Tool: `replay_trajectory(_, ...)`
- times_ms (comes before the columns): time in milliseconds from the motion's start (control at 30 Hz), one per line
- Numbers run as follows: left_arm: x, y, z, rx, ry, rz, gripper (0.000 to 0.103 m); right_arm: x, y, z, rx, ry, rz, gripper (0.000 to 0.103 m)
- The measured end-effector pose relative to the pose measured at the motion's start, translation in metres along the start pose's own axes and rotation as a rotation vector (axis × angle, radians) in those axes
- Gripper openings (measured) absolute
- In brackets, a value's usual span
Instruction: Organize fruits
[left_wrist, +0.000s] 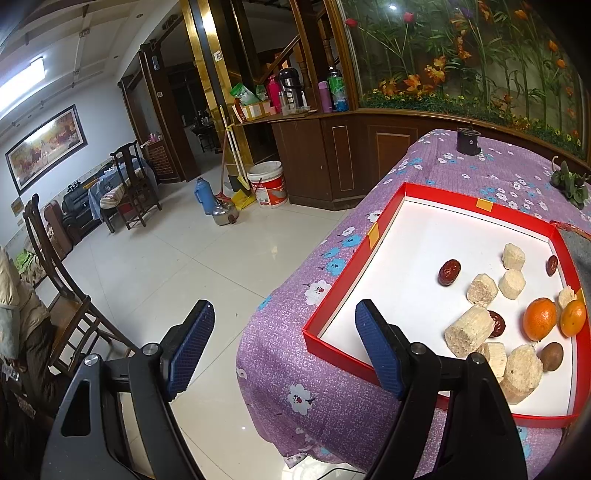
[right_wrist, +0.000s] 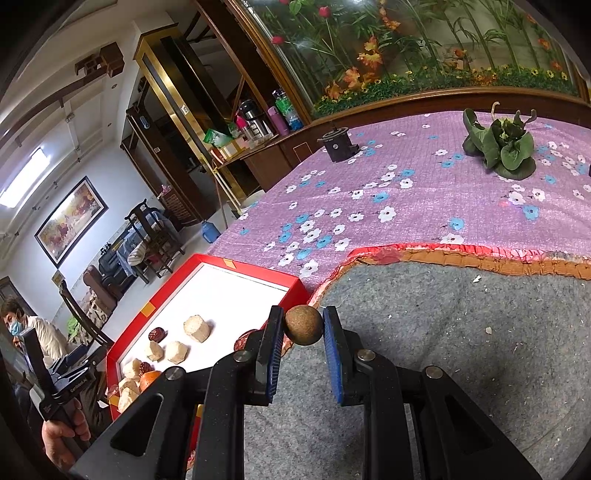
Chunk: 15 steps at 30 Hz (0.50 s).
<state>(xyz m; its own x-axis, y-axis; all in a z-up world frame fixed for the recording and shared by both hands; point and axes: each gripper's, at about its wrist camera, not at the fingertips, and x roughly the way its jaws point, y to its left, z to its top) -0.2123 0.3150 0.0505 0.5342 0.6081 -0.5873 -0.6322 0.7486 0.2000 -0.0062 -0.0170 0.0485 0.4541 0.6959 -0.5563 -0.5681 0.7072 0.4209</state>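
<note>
Fruits sat bunched in the red tray (left_wrist: 343, 266) on the bench, several half-hidden behind the empty, wide-open left tongs (left_wrist: 284, 354). Right tongs (right_wrist: 303, 354) pinched a small brown fruit (right_wrist: 303, 329), type hard to tell, over the grey mat (right_wrist: 461, 350).

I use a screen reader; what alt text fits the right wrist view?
The right tongs grip a small round brown fruit above a grey mat. To the left, a red-rimmed white tray holds pale chunks, red dates and an orange, on a purple floral tablecloth.

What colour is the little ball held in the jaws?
Brown, a small round fruit; clearest in the right wrist view.
</note>
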Motion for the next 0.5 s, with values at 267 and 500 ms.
replay_trajectory(267, 0.0015, 0.0011, -0.0026, 0.001, 0.004, -0.004, 0.079, -0.0002, -0.0003, 0.0, 0.001, 0.0, 0.001, 0.021)
replay_trajectory(500, 0.0035, 0.0026, -0.0063, 0.005, 0.007, -0.005, 0.079, -0.0003, -0.0006, -0.0001, 0.002, 0.0, 0.003, 0.021)
